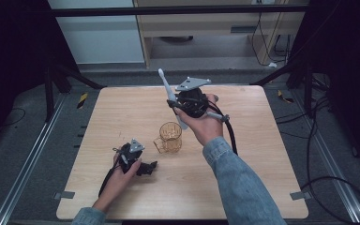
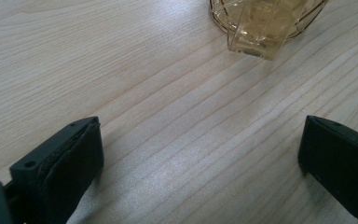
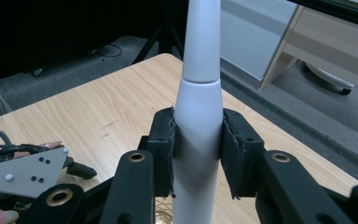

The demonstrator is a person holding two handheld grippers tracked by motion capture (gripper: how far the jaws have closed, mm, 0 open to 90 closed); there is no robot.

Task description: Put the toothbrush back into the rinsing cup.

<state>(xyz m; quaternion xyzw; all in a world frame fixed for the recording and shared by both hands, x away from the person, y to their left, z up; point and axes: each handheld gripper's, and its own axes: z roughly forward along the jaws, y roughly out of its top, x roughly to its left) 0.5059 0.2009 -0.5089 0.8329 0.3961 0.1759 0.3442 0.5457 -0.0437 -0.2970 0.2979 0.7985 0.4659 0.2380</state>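
High view: right claw (image 1: 177,104) clamps toothbrush (image 1: 168,90), head up-left; left claw (image 1: 148,168) wide open.

My right fingers (image 3: 198,154) cover the toothbrush's (image 3: 198,93) handle where they clamp it; its head runs off at 12 o'clock. From my left gripper view, the amber cup (image 2: 265,23) is cut off at 12 o'clock.

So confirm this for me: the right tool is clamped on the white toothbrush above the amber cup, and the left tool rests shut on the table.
Not quite: the left tool is open, its jaws standing wide apart over bare table in the left gripper view. The rest holds: the right tool clamps the white toothbrush above the amber cup.
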